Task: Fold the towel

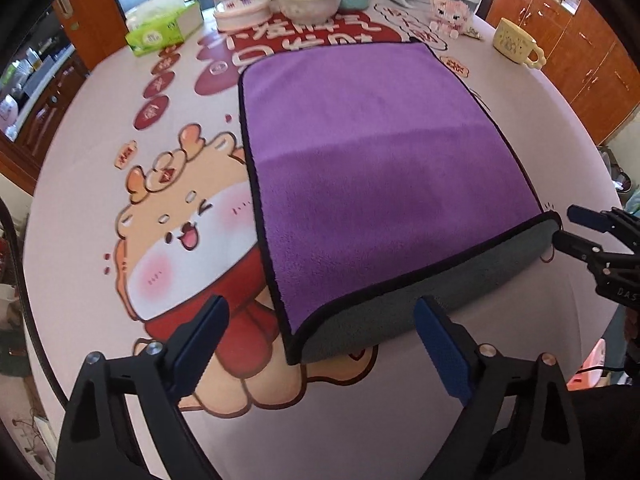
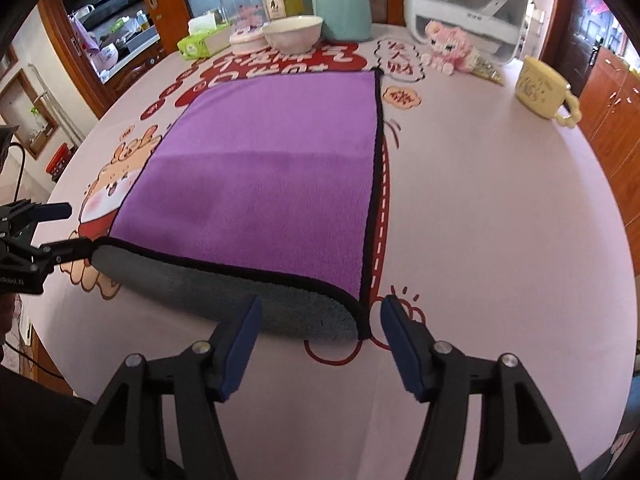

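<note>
Wooden cabinets can be seen round a bench (image 1: pixel 420 424) covered in a pink cartoon cloth, with a green tissue box (image 1: pixel 162 32), a white bowl (image 1: pixel 308 0), a pink toy (image 1: pixel 450 14) and a yellow mug (image 1: pixel 516 42) parked along the far side. On the left, the left hand-held gripper (image 1: pixel 320 344) is held wide open just short of the towel's near-left corner, nothing gripped. The purple towel (image 1: pixel 360 152) is laid flat mid-bench, its near edge curled so the grey underside is shown. On the right, the right hand-held gripper (image 2: pixel 320 344) is likewise spread open at the near-right corner. No fold looks to have been made yet; probably both corners get pinched and carried over.
</note>
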A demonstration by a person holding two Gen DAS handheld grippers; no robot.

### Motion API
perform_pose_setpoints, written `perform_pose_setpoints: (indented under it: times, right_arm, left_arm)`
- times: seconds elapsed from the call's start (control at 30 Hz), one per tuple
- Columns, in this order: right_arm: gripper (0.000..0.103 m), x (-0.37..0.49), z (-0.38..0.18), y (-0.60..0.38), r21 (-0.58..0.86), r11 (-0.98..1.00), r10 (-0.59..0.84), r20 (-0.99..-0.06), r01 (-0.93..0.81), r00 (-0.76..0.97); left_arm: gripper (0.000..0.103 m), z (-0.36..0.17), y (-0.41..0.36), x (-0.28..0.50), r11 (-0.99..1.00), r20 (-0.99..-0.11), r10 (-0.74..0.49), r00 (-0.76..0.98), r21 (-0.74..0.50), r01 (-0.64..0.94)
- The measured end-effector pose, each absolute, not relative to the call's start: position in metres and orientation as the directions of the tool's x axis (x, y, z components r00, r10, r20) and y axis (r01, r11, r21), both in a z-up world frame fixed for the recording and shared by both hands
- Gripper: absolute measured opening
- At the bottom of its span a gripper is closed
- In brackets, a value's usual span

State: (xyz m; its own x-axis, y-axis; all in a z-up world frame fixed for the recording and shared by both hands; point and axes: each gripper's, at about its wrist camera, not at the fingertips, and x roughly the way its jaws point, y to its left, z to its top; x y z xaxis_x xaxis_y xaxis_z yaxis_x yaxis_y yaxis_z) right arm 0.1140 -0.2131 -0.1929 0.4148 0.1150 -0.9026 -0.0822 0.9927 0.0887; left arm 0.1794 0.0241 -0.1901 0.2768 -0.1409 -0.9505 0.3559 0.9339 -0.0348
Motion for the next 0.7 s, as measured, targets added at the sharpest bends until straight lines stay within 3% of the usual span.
perform_pose_setpoints:
  times: [0.47,0.6,0.7]
  right_arm:
    - [0.042,0.123,-0.214,-0.220,0.108,0.987,0.144,-0.921,-0.117,0.361]
    - [0.034,0.125,-0.215,-0.221,0.095,0.988,0.132,-0.925,-0.121,0.356]
    - [0.029,0.126,-0.216,-0.222,0.084,0.989,0.122,-0.927,-0.119,0.354]
  left_arm:
    - [0.064,-0.218,0.026,0.192,0.940,-0.971,-0.160,0.179,-0.095,0.329]
    - [0.061,-0.220,0.028,0.193,0.942,-0.969,-0.180,0.172,-0.119,0.315]
    - [0.051,-0.224,0.030,0.193,0.944,-0.968,-0.192,0.159,-0.137,0.301]
